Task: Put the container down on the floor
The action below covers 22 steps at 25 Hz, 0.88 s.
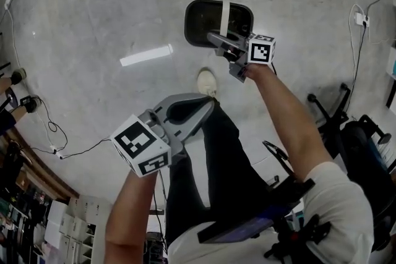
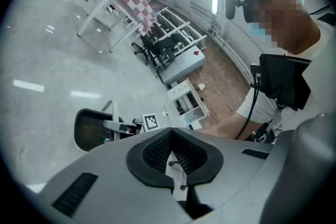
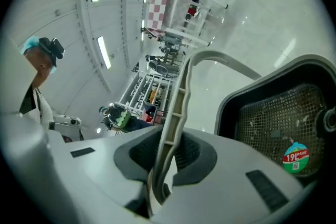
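Observation:
A dark plastic container [image 1: 201, 21] with a mesh bottom hangs by its pale bail handle [image 1: 224, 12] over the grey floor. My right gripper [image 1: 218, 40] is shut on that handle. In the right gripper view the handle [image 3: 178, 97] runs up between the closed jaws of the right gripper [image 3: 167, 152], and the container [image 3: 273, 113] lies to the right with a round sticker inside. I cannot tell whether its base touches the floor. My left gripper [image 1: 207, 103] is held nearer the body, shut and empty. From the left gripper [image 2: 170, 136] the container [image 2: 90, 128] shows at the left.
The person's dark trouser leg and pale shoe [image 1: 206, 81] stand just below the container. Cables [image 1: 52, 133] trail over the floor at left, an office chair base [image 1: 328, 109] is at right, and white shelving [image 1: 74, 219] at lower left. A table with checked cloth [image 2: 131, 0] stands farther off.

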### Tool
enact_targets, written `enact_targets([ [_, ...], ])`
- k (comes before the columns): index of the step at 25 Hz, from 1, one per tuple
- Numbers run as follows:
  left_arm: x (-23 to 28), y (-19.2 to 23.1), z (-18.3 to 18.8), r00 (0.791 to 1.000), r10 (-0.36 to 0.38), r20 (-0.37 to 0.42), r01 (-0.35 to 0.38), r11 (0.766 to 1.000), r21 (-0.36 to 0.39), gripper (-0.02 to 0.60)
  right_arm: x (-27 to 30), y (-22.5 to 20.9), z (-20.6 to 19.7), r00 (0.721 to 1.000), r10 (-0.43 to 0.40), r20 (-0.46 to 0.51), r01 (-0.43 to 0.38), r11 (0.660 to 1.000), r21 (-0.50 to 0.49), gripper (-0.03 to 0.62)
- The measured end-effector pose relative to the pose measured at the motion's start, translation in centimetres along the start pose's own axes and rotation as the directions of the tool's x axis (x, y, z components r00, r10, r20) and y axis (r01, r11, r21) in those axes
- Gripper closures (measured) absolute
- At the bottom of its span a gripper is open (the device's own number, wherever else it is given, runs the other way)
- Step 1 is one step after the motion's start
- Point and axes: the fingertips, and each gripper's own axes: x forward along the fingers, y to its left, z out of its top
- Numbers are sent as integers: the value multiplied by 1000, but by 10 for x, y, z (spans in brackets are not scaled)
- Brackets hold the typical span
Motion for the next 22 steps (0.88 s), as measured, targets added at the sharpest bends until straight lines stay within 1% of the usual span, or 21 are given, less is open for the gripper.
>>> enact_targets([
  [3,4,2,-4,1000,-15,-12,15,1000,-2,572,-2,3,-4,1000,16,-1,-16,1000,-12,556],
  [8,7,1,-3,999,-31,-19,31,999,-11,572,-8,2,-14,1000,8,-3,-8,1000,-19,556],
  [11,7,2,-5,999,-34,-22,34,999,-9,572,-13,-1,-12,1000,11,14,-11,1000,-12,556],
  [16,9,0,-7,999,-46,-26,46,999,-15,572,-12,-1,-12,1000,12,5,-12,1000,-6,554],
  [19,9,0,-10,998,-45,-33,45,999,-13,572,-11,-4,-13,1000,1,1,-1,1000,1,525],
  [22,9,0,-12,999,-44,-32,44,999,-17,572,-13,-8,-14,1000,-11,8,11,1000,19,466],
])
